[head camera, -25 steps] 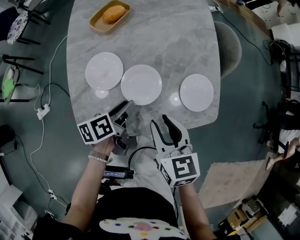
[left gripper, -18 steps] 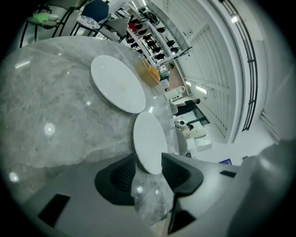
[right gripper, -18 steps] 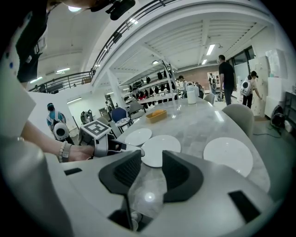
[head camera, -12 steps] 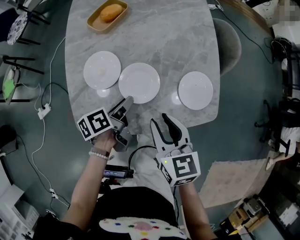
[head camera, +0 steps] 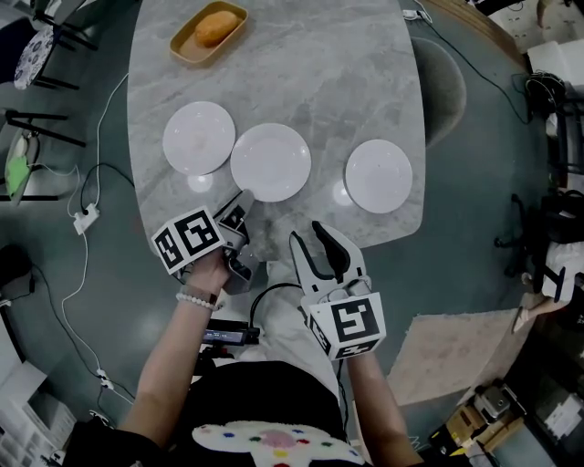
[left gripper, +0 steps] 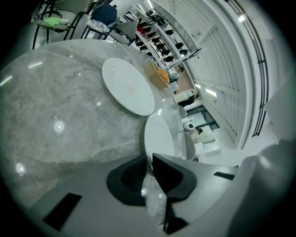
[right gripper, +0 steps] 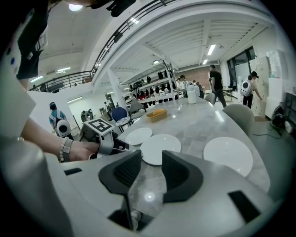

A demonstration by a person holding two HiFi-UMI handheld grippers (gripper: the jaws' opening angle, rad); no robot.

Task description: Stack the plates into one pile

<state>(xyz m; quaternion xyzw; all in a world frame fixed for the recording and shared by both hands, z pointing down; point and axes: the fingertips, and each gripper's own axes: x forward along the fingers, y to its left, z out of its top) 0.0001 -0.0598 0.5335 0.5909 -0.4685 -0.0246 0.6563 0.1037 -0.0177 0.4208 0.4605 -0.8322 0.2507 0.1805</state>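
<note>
While on veined marble (head camera: 319,82), three round plates (head camera: 270,162).

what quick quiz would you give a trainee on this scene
1. How many plates lie on the table?
2. True or false: the plates are already stacked.
3. Fill in: the ___ gripper grips the middle plate by its rim.
Key: 1. three. 2. false, none lies on another. 3. left; the left gripper has just been closing its jaws, rim between them.

grey marble table (head camera: 319,87), tray (head camera: 186,50) with bun (head camera: 210,27)
</note>
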